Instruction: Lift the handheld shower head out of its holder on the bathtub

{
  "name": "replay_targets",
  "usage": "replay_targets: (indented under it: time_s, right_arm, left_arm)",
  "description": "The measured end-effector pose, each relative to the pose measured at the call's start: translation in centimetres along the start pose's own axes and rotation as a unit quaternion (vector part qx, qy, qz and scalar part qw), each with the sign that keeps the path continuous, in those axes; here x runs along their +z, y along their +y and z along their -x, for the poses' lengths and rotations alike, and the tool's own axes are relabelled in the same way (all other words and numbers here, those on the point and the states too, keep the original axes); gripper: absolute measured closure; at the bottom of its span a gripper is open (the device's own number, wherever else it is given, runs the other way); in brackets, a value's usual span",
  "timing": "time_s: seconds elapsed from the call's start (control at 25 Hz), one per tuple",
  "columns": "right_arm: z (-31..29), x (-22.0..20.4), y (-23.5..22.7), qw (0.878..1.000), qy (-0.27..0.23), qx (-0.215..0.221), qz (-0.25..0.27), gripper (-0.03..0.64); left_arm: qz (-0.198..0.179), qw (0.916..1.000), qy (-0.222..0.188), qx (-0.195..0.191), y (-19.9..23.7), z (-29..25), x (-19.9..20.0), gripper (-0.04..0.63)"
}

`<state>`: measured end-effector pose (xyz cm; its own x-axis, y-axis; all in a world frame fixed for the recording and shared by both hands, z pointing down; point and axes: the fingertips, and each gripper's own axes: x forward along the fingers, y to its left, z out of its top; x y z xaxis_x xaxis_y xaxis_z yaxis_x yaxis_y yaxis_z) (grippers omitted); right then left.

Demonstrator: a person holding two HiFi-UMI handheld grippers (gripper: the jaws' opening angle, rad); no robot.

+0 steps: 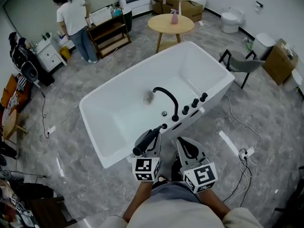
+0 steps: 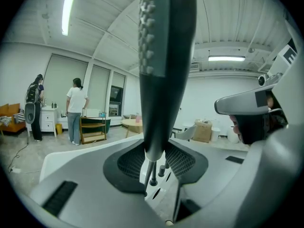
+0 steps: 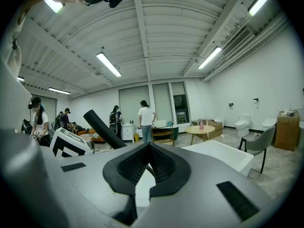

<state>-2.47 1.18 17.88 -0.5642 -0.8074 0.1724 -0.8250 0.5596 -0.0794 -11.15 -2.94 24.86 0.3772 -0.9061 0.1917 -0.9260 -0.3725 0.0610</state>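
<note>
Held in left gripper [image 1: 153,139], pads pinching the handle: shower head [image 1: 142,145], just above its holder [image 1: 164,126] on the near rim of the tub [image 1: 109,91]. Right gripper [image 1: 187,148] just right of it, jaws pressed together on nothing. Best lifted straight and upright with a firm grip, keeping the hose [image 2: 151,166] clear of the knobs [image 1: 194,103].

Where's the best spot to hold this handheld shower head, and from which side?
Grip the shower head on its slim round handle, below the wide studded spray face, with jaws closing across it from the side. The left gripper holds it that way.
</note>
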Motion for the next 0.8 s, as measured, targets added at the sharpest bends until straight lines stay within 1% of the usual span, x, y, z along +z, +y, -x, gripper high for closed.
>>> replay_targets:
  time_s: [0.44, 0.8]
  right_arm:
    - [1.1, 0.3, 0.4, 1.000, 0.002, 0.004, 0.009, 0.598]
    - [1.0, 0.7, 0.9, 1.000, 0.001, 0.010, 0.012, 0.598]
  left_arm:
    - [-0.007, 0.9998, -0.021, 0.002, -0.9, 1.4, 1.6, 0.456]
    - [0.003, 0.9997, -0.022, 0.006, -0.4, 1.9, 1.7, 0.456]
